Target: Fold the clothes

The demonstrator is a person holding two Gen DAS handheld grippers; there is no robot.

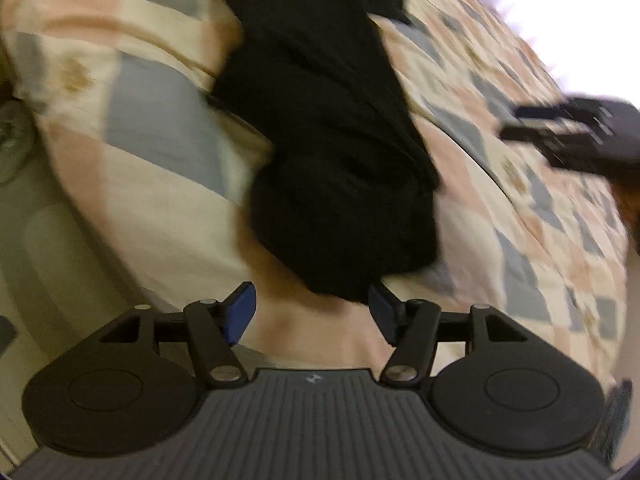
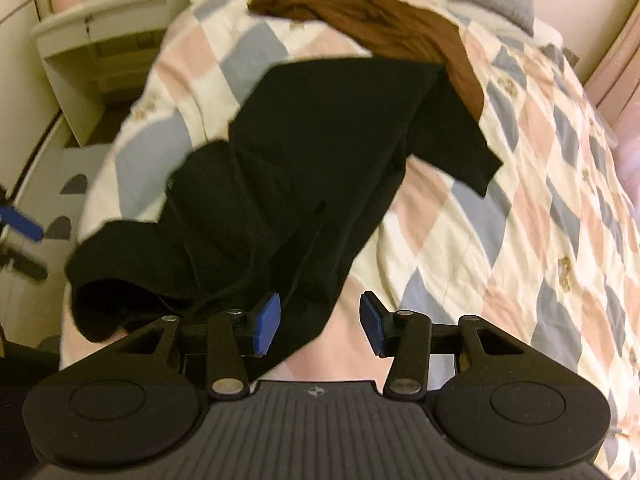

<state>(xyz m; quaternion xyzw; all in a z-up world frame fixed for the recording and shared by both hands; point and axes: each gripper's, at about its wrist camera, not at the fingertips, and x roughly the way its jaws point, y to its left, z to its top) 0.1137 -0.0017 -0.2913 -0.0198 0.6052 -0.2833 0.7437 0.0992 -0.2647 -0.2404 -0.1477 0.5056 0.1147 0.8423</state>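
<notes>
Two garments lie on one bed, whose patchwork quilt is made of pink, grey-blue and cream diamonds: a black garment in the middle and a brown garment at the far end, its near edge overlapped by the black one. Two grippers are in view. The left gripper has its blue pads spread apart, with nothing pinched; the near, bunched end of the black garment lies just ahead of the gap and stretches away toward the far side. The right gripper also stands spread, its pads not pressing on anything; the black cloth's near corner hangs between them, close to the left pad. One white bedside cabinet stands far left.
</notes>
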